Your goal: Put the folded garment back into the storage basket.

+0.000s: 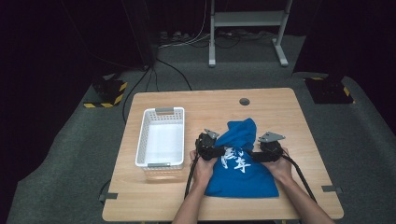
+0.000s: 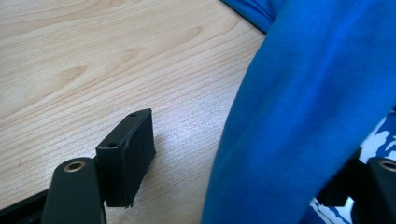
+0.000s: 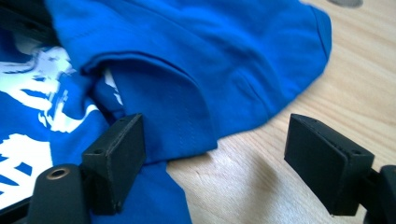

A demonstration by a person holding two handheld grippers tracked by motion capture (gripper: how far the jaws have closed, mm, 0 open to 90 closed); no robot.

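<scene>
On our wooden table [image 1: 280,116], beside a white basket [image 1: 161,137], both the left gripper [image 1: 215,150] and right gripper [image 1: 256,154] gape open around a blue shirt [image 1: 243,172].

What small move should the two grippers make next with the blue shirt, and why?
Probably close both sets of jaws on the cloth. The left gripper and right gripper flank the half-folded blue shirt, and both stand open: in the left gripper view fabric lies between the jaws, and in the right gripper view a folded edge sits beside one jaw. The white basket waits alongside.
</scene>
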